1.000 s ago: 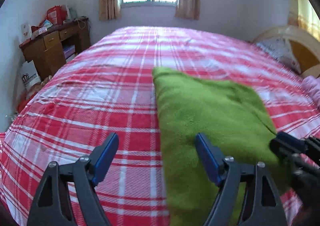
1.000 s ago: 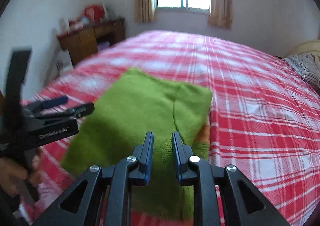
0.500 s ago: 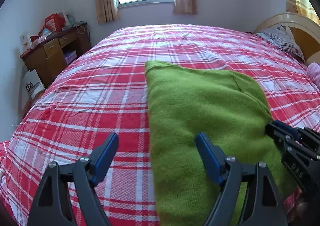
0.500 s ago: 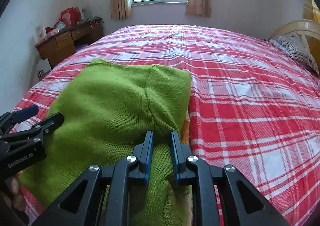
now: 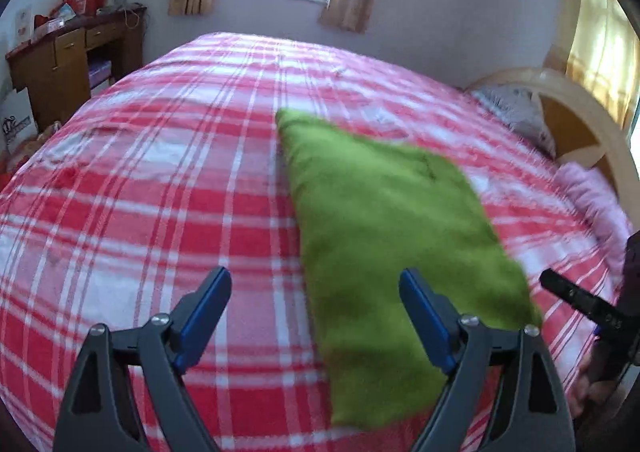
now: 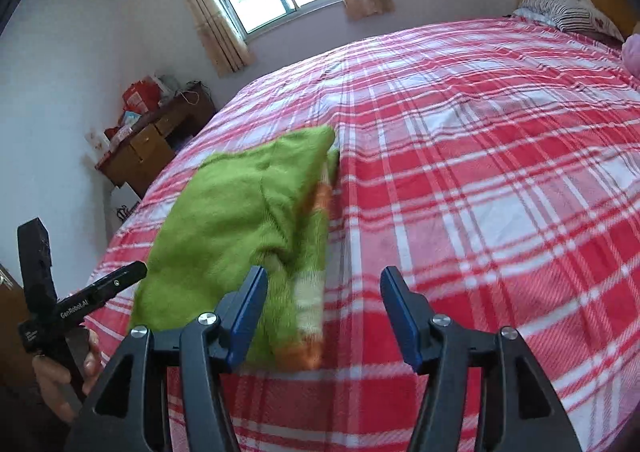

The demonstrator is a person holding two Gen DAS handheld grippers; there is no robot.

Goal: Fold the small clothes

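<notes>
A wide bed under a red-and-white plaid cotton sheet (image 6: 480,179) fills both views, and on it, toward the sheet's near edge, lies the folded green knitted garment (image 5: 384,219), a thick, fuzzy, roughly rectangular pad with one long side running away toward the far edge. From the right wrist view its layers show at the near end: orange and white knitted bands peek out under the green top layer, and a seam runs across the upper face. Off the sheet's left edge stands a brown wooden desk with drawers (image 5: 60,59), cluttered with red packets; a striped pillow (image 6: 568,11) sits at the head corner by a cream wooden headboard (image 5: 580,119).

The left gripper (image 5: 316,316) hovers wide over the garment's near left edge, its blue pads off the cloth. The right gripper (image 6: 324,312) has just been opening and now stands parted, the garment's near corner just beside its left pad, nothing pinched. On the left gripper's black arm, white lettering reads "GenRobot.AI".
</notes>
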